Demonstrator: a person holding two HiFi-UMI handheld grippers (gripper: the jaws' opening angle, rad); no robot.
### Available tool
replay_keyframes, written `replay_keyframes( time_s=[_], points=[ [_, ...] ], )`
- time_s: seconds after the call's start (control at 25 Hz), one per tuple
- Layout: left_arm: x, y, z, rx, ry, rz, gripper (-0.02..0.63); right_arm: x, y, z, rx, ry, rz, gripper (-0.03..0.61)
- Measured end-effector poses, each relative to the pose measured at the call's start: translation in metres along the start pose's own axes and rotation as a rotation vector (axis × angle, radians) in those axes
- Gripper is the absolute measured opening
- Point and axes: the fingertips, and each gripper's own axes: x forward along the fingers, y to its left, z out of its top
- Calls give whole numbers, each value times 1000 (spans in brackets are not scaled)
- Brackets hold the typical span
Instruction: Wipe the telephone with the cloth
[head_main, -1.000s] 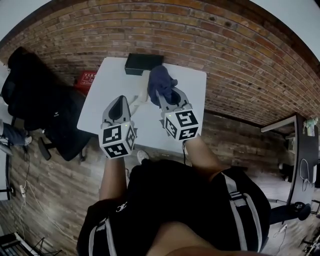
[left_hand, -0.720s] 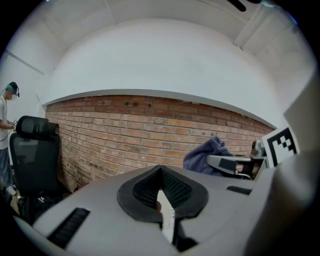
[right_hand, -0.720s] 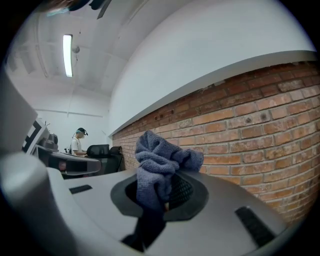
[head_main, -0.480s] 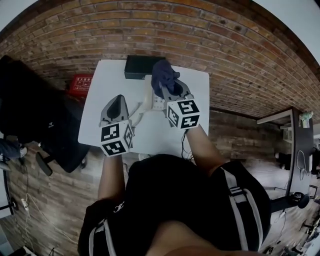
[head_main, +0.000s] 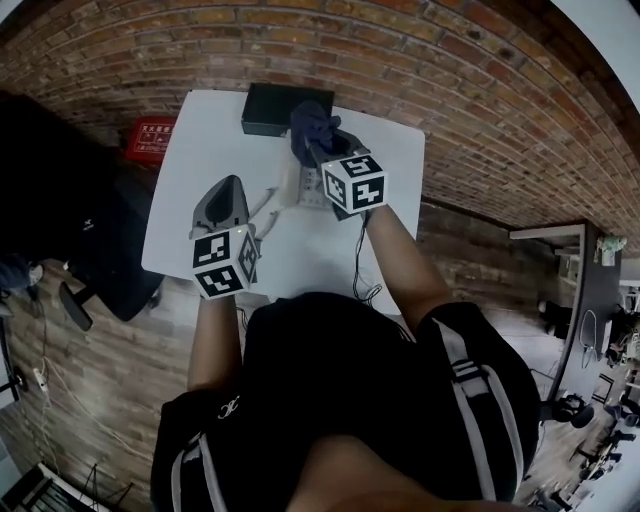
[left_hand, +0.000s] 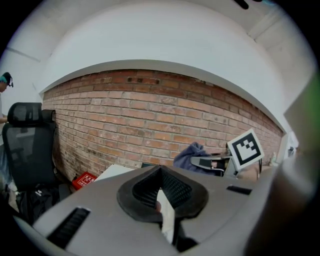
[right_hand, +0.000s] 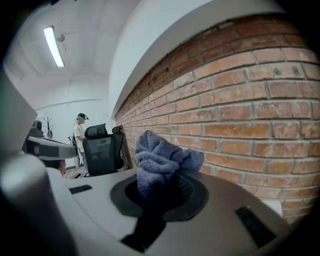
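A white telephone (head_main: 303, 186) lies on the white table (head_main: 200, 150), mostly hidden by my right gripper. My right gripper (head_main: 318, 152) is shut on a bunched dark blue cloth (head_main: 311, 128) and holds it over the telephone's far end, next to a black box. The cloth (right_hand: 162, 160) bulges out of the jaws of that gripper (right_hand: 160, 182). My left gripper (head_main: 228, 185) hovers left of the telephone, its jaws together with only a thin white sliver between them (left_hand: 160, 172). The cloth (left_hand: 192, 155) also shows from the left gripper view.
A black box (head_main: 272, 108) sits at the table's far edge against the brick wall. A red box (head_main: 150, 138) lies on the floor to the left. Black office chairs (left_hand: 25, 145) stand at the left, and a person (right_hand: 79, 132) stands far off.
My right gripper has carried the cloth farther across the table, toward the black box and over the telephone. My left gripper has stayed about where it was.
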Motion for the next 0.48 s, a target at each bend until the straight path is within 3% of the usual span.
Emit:
replay_keyframes(
  time_s=[0.48],
  points=[
    [25,18,-24,-35,79,108,-3,93,-42,-84,28,259,33,25]
  ],
)
